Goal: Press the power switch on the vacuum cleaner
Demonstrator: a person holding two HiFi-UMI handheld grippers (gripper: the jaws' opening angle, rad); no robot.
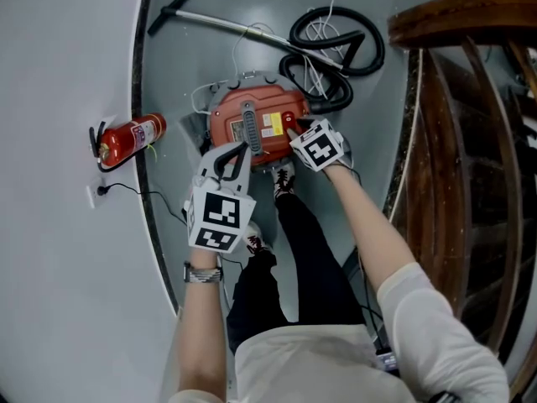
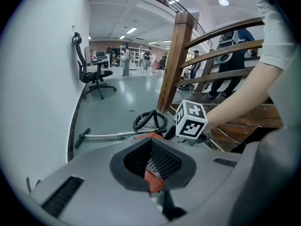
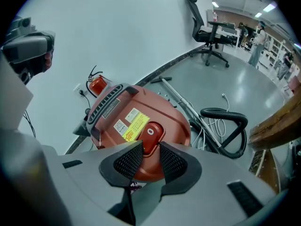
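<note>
The vacuum cleaner (image 1: pixel 256 127) sits on the floor (image 1: pixel 193 57) just ahead of the person's feet. A fire extinguisher (image 1: pixel 130 138) lies to its left by the wall (image 1: pixel 59 74). The hose (image 1: pixel 336 53) coils behind it to the right, with the tube (image 1: pixel 226 22) beyond. The stair rail (image 1: pixel 453 23) stands further right. The right gripper (image 1: pixel 295 134) is over the switch (image 1: pixel 289 120), and the left gripper (image 1: pixel 237 151) is near the handle (image 1: pixel 248 128).

The vacuum cleaner (image 1: pixel 226 124) had an orange-red shell with a grey handle (image 1: pixel 248 128) and a yellow label (image 3: pixel 135 125). Its power switch (image 3: pixel 149 136) was a brighter red with a small white mark. The hose (image 1: pixel 340 53) was black and the wand (image 1: pixel 226 22) silvery. The left gripper (image 2: pixel 151 145) and right gripper (image 3: pixel 149 149) were grey, their fingers (image 3: pixel 129 161) black with a fine mesh pattern. The marker cube (image 2: pixel 191 120) bore black squares on white. The fire extinguisher (image 1: pixel 130 138) was red, and the floor (image 1: pixel 210 65) pale grey, perhaps faintly green.
</note>
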